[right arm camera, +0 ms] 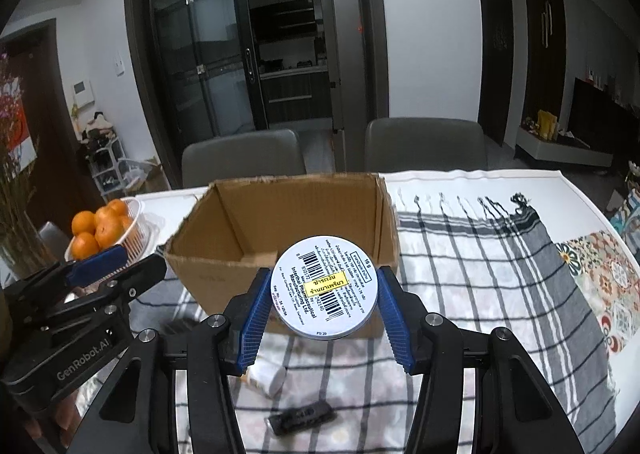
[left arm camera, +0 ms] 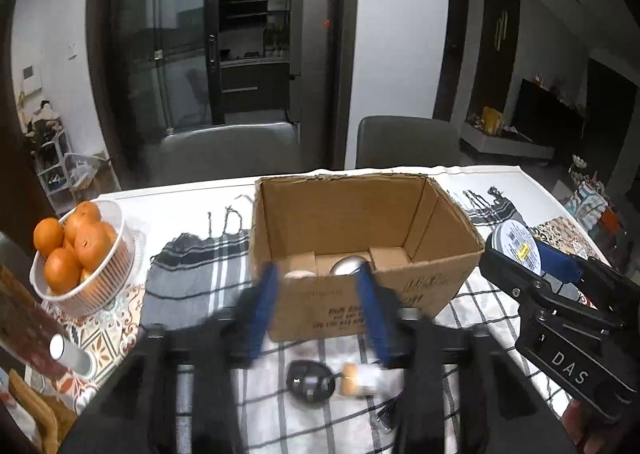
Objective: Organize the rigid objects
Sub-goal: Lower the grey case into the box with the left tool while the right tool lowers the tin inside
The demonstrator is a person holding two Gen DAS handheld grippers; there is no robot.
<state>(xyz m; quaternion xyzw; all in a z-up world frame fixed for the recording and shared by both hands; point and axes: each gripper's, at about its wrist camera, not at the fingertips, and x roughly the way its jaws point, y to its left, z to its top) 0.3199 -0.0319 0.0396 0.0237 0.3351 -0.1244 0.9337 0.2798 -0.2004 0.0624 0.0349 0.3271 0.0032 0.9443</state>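
An open cardboard box (left arm camera: 360, 238) stands on the checked cloth; it also shows in the right wrist view (right arm camera: 288, 213). Round pale and silvery objects (left arm camera: 348, 266) lie on its floor. My right gripper (right arm camera: 320, 290) is shut on a round white tin (right arm camera: 324, 288) with a barcode label, held in front of the box's near wall; the tin also shows in the left wrist view (left arm camera: 516, 246). My left gripper (left arm camera: 320, 294) is open and empty, blurred, before the box. Below it lie a dark oval object (left arm camera: 310, 378) and a small white bottle (left arm camera: 368, 378).
A white basket of oranges (left arm camera: 80, 254) stands at the left. A flat black object (right arm camera: 302, 416) lies on the cloth near the bottle (right arm camera: 268, 376). Two grey chairs (left arm camera: 228, 149) stand behind the table. A grey cylinder (left arm camera: 72, 356) lies at the left edge.
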